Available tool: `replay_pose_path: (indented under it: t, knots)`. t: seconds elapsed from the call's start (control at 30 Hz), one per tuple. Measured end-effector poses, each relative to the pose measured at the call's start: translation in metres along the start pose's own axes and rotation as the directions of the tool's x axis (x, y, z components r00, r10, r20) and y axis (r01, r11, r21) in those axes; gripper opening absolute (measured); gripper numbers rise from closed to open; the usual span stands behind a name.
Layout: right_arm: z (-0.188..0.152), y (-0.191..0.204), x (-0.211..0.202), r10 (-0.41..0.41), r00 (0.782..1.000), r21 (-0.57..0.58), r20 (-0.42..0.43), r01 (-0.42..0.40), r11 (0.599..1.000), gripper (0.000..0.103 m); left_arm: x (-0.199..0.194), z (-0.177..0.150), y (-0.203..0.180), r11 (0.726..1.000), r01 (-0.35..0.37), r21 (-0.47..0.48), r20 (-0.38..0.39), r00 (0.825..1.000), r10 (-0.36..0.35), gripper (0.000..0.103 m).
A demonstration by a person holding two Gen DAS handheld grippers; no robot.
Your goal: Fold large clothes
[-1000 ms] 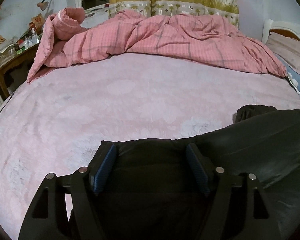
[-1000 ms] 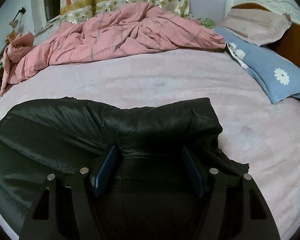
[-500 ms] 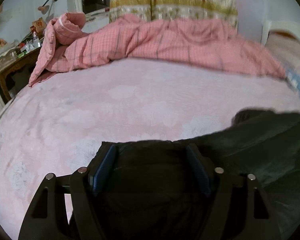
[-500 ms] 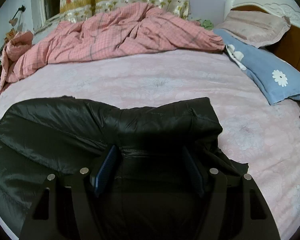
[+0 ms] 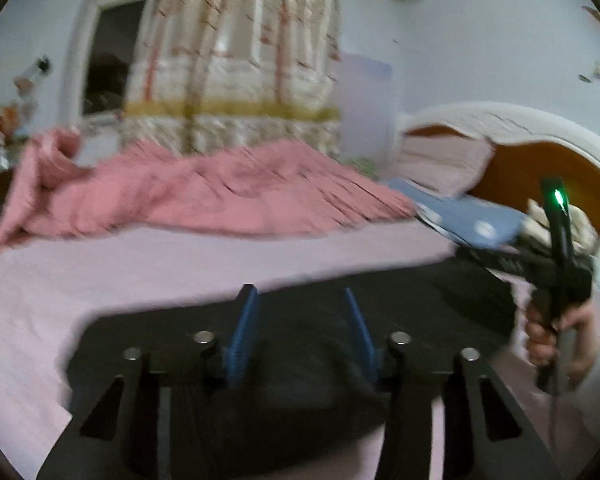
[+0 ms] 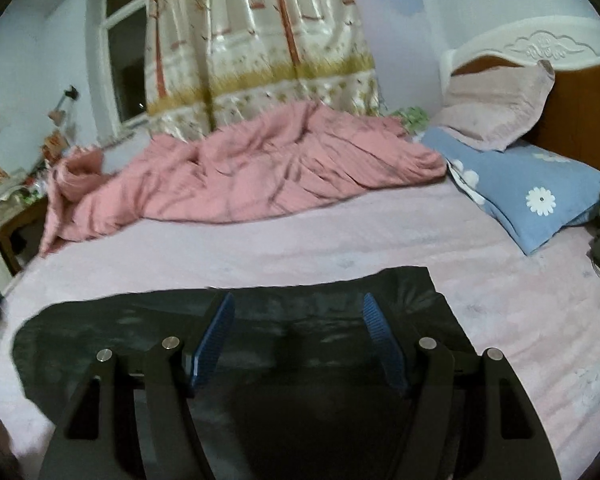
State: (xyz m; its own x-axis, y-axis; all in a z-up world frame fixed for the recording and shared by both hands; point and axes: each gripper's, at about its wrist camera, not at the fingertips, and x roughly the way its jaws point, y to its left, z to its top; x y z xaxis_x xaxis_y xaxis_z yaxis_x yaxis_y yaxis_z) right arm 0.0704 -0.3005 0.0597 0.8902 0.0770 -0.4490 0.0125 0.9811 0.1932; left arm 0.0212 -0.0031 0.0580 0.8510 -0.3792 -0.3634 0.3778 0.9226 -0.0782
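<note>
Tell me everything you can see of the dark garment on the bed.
The dark garment is black with a slight sheen, like a thin padded or nylon jacket, though its exact type is unclear. It lies spread across the near part of the pink bedsheet, its far edge fairly straight. The right tongs stand wide with the cloth between the blue pads. The left tongs are closing, cloth between them too; that view is blurred, so contact is uncertain.

A black jacket (image 6: 236, 320) lies on the pale pink bedsheet (image 6: 340, 240). Far off, a pink checked quilt (image 6: 260, 168); right, a blue pillow (image 6: 532, 200) with white daisies; cream curtain (image 6: 260, 40) printed with brown trees.
</note>
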Motion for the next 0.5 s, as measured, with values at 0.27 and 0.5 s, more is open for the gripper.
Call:
replay_pose_path:
  t: [0.27, 0.5]
  knots:
    - [-0.014, 0.010, -0.008, 0.105, 0.993, 0.039, -0.056, -0.103, 0.994, 0.051, 0.046, -0.033, -0.034, 0.996, 0.084, -0.026, -0.153, 0.984, -0.087, 0.035]
    - [-0.025, 0.024, 0.001, 0.143, 0.984, -0.025, -0.107, -0.147, 0.989, 0.050, 0.084, -0.059, -0.013, 0.984, 0.040, -0.174, -0.260, 0.962, -0.085, 0.031]
